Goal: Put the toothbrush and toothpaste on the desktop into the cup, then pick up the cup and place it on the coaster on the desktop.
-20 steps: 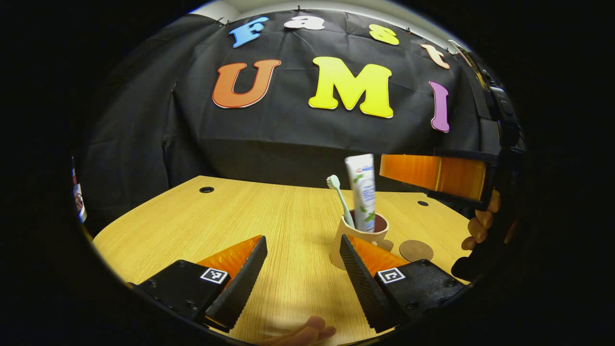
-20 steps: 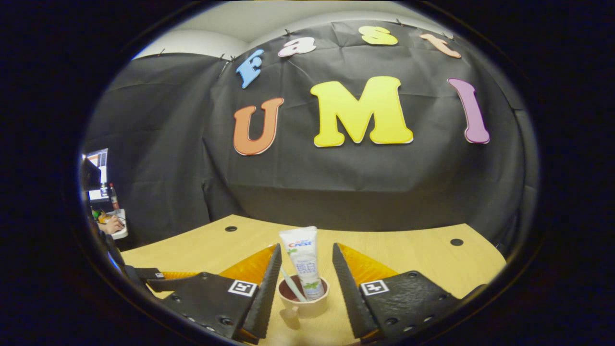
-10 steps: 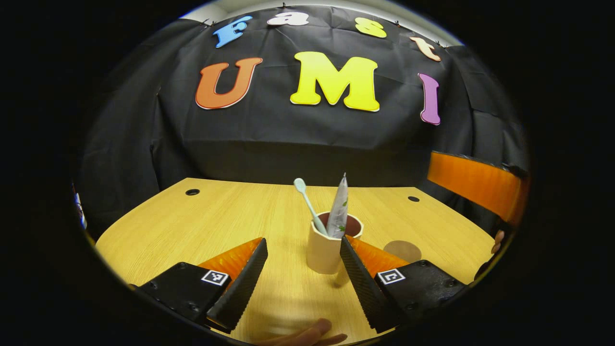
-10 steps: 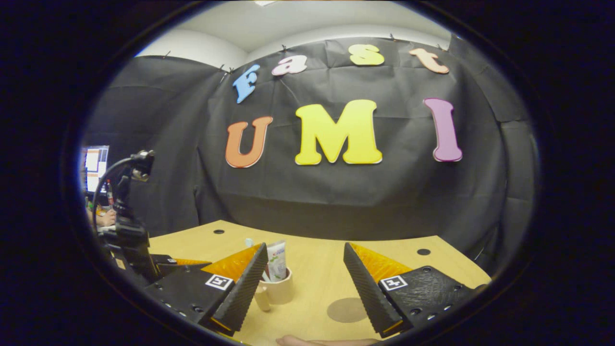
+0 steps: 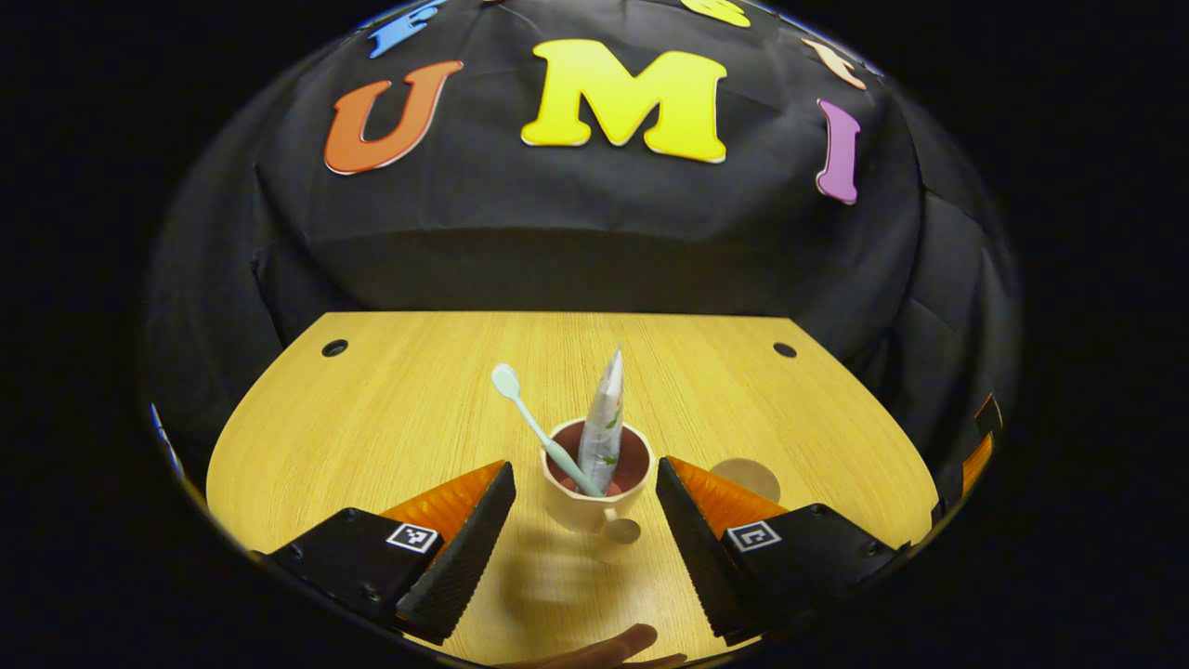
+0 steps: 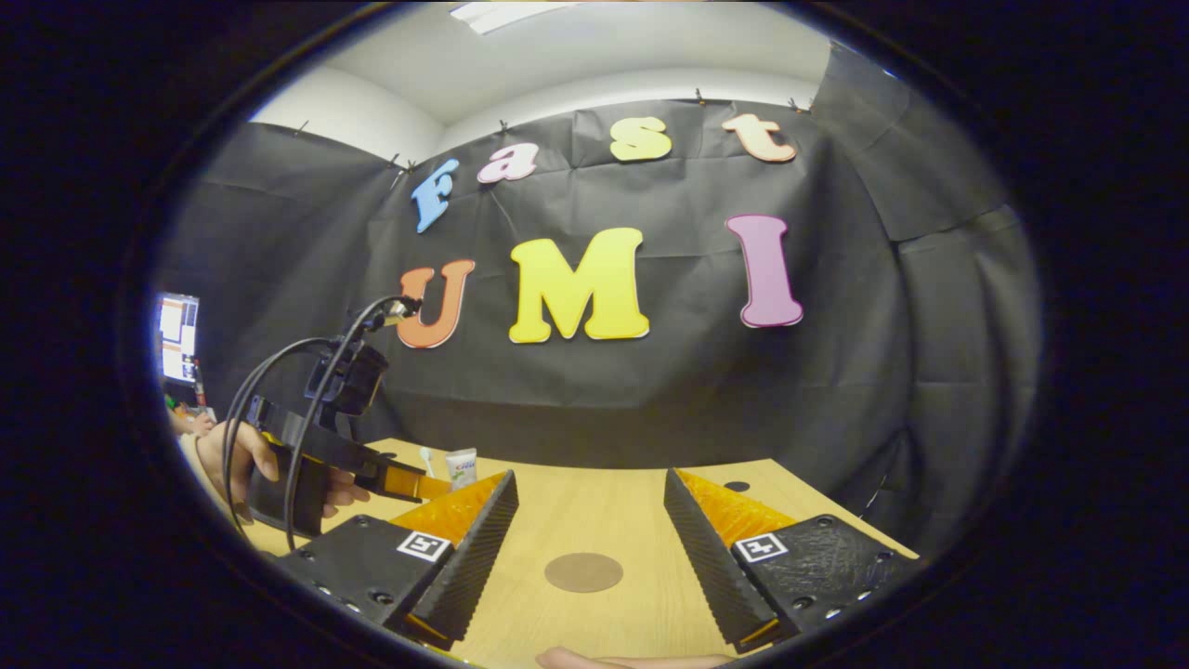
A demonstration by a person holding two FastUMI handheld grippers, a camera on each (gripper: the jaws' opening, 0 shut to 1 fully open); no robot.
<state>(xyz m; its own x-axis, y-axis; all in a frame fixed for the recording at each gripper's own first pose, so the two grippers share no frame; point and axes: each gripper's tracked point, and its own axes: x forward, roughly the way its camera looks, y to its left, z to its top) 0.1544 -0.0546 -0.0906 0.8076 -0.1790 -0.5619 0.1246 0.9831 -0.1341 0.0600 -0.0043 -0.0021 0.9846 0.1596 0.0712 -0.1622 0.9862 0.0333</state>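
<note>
- Sitting straight ahead of the left gripper (image 5: 585, 520), the cup (image 5: 594, 483) stands upright on the desktop (image 5: 390, 418), level with the spread fingertips and squarely between them
- Its jaws are wide, with a gap on either side of the cup wall, so neither finger touches it and nothing is held
- Both the toothbrush (image 5: 534, 423) and the toothpaste (image 5: 602, 427) are already in the cup; the brush leans off to the left, the tube stands nearly upright, so the long axes point up and out of the way of a side grasp
- The cup's small handle (image 5: 620, 531) points back toward the left gripper, which a closing grasp will need to allow for
- The coaster (image 5: 748, 476) lies flat just to the right of the cup, partly behind the left gripper's right-hand finger
- The right gripper (image 6: 590, 557) is also wide and empty, with the coaster (image 6: 583, 572) directly ahead between its fingers, and the cup well off to its left
- By my reading the left gripper is the nearer one for the lift, and the carry is a short shift to the right
</note>
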